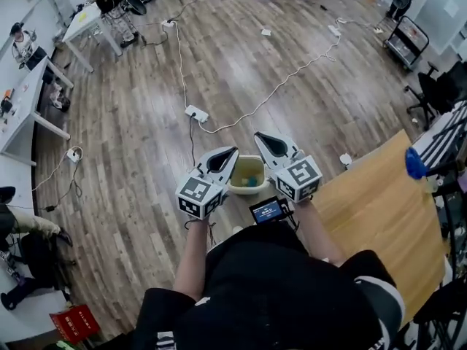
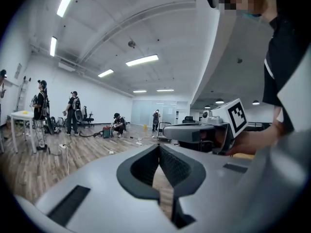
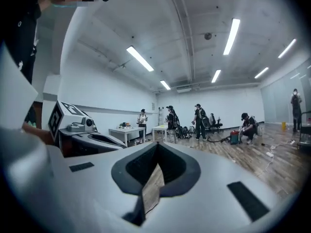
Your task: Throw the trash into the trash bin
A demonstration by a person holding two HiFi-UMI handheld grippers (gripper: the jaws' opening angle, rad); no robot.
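A small pale trash bin (image 1: 237,187) stands on the wood floor far below, with yellow and blue scraps inside it. Both grippers are raised near chest height above it, pointing roughly level. My left gripper (image 1: 234,151) (image 2: 159,147) is shut, its dark pads meeting at the tip with nothing between them. My right gripper (image 1: 257,135) (image 3: 156,146) is also shut and empty. Each gripper shows beside the other in the gripper views: the right gripper's body (image 2: 201,131), the left gripper's body (image 3: 90,139). No trash is held.
A white power strip (image 1: 195,113) and long cables (image 1: 292,75) cross the floor ahead. A wooden tabletop (image 1: 383,210) lies at the right, white tables (image 1: 86,22) at the far left. A cart (image 1: 405,39) and chairs stand far right. Several people (image 3: 199,121) work in the distance.
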